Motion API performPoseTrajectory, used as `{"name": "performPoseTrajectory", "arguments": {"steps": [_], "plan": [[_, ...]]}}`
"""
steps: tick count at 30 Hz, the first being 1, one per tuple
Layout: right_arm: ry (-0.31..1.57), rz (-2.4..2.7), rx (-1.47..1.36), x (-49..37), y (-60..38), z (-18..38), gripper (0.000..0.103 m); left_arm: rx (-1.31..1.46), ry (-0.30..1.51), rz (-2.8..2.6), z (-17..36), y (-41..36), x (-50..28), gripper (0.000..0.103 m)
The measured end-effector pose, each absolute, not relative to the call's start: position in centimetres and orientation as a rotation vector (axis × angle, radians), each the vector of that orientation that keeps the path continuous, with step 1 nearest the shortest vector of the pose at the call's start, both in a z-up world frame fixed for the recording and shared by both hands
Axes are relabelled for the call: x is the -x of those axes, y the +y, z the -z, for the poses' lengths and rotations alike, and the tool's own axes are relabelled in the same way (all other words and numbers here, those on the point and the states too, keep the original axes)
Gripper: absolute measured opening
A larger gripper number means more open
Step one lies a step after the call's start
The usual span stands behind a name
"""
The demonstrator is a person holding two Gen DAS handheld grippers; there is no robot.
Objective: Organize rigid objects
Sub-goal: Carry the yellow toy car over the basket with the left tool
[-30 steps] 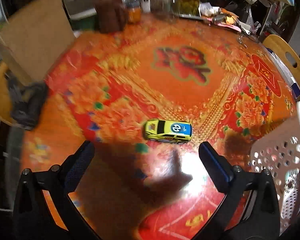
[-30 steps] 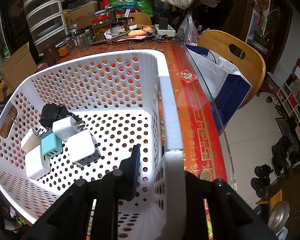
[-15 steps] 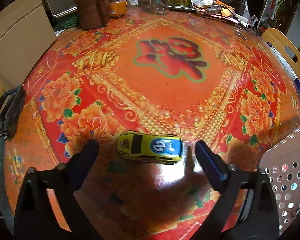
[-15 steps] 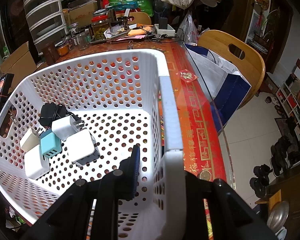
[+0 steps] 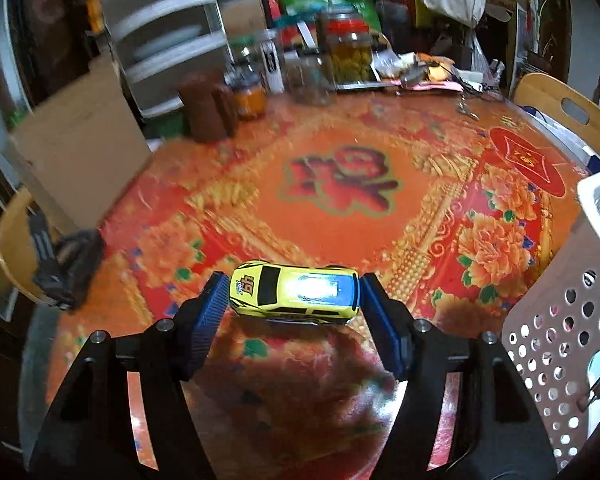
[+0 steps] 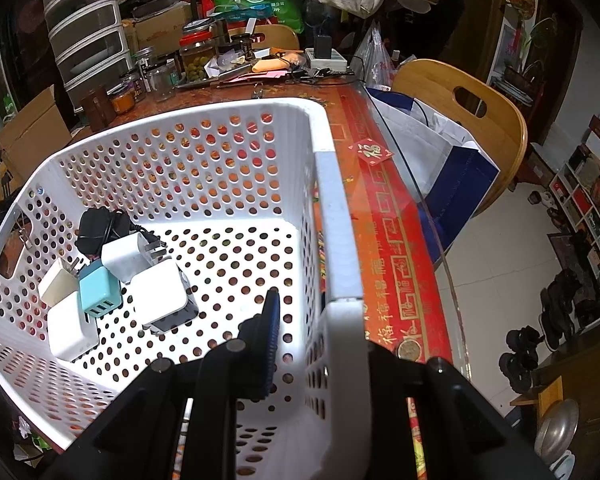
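A yellow and blue toy car (image 5: pixel 294 294) sits crosswise between the fingers of my left gripper (image 5: pixel 292 312), which is shut on its two ends above the red patterned table (image 5: pixel 340 184). My right gripper (image 6: pixel 312 340) is shut on the right rim of a white perforated basket (image 6: pixel 336 216); one finger (image 6: pixel 270 340) is inside the wall, the other is hidden outside it. Several chargers (image 6: pixel 112 276) lie in the basket's left part. The basket's wall also shows in the left wrist view (image 5: pixel 560 320).
Jars (image 5: pixel 348 56) and a brown jug (image 5: pixel 208 108) stand at the table's far edge. A cardboard box (image 5: pixel 76 160) and a wooden chair (image 5: pixel 16 248) are at the left. Another chair (image 6: pixel 468 120) with a bag (image 6: pixel 440 160) is beside the table's right edge.
My left gripper has moved onto the toy car, closed on its ends and lifted and tilted the view up. The right gripper and basket have not moved.
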State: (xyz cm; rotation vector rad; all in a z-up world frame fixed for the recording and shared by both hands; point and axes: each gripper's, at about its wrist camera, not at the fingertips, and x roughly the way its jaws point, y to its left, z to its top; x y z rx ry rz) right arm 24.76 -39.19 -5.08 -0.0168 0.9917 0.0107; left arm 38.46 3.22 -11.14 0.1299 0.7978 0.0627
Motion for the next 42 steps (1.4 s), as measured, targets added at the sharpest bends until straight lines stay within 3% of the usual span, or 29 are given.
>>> {"name": "performPoseTrajectory", "arguments": {"steps": [12,31,42], "plan": [[1.009,-0.012,0.033,-24.9,-38.9,5.2,0.019,-0.151,0.758,-0.12,9.1,3.2,-36.6,0.065],[0.997,-0.028,0.036,-24.7,-38.8,5.2,0.019,-0.178,0.622,-0.088,-1.3,-1.2,-28.3,0.065],[0.993,-0.03,0.037,-24.7,-38.6,5.1,0.02,-0.203,0.6,-0.073,-3.5,-3.9,-26.4,0.065]]}}
